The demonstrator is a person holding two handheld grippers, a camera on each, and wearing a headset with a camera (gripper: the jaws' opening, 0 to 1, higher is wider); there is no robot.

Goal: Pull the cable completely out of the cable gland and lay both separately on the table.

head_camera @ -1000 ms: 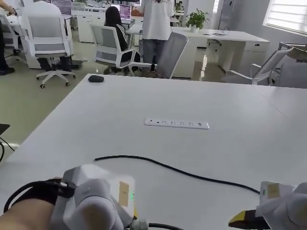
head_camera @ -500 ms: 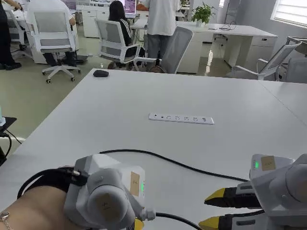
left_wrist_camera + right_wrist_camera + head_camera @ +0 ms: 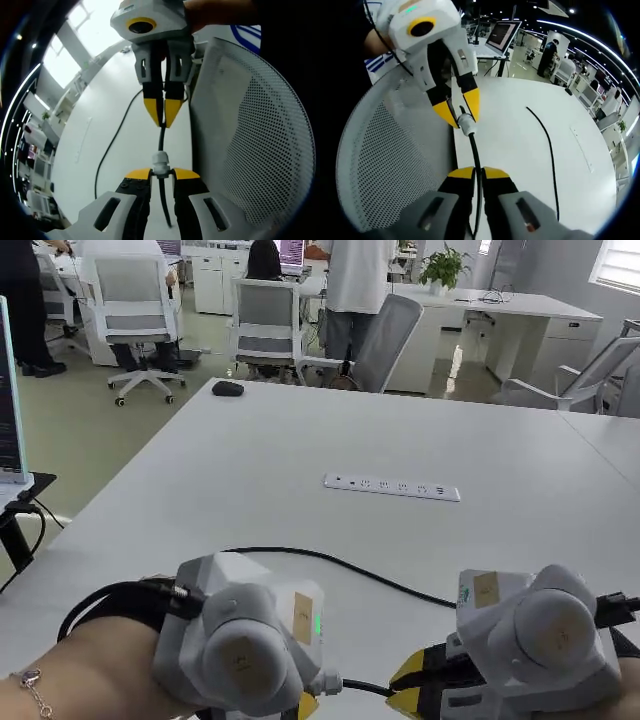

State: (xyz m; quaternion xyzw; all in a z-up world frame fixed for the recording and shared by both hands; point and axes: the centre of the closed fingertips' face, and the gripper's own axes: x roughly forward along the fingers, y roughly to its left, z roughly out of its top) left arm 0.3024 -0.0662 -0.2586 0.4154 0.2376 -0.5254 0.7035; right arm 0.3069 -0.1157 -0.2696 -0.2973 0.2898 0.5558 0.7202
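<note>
Against half second ago: right gripper point(image 3: 405, 687) has shifted left and now sits near left gripper point(image 3: 306, 706) at near table edge; earlier they were further apart.

Left gripper view: own yellow-tipped jaws closed on small white plastic cable gland point(image 3: 161, 162). Thin black cable point(image 3: 161, 137) runs from gland to right gripper facing it.

Right gripper view: own jaws closed on cable just beyond gland.

Head view alone: cable slack curving over white table point(image 3: 300, 440), nearer than white power strip point(image 3: 392, 487).

Gripper views alone: white perforated chair back point(image 3: 250, 125) beside table.
</note>
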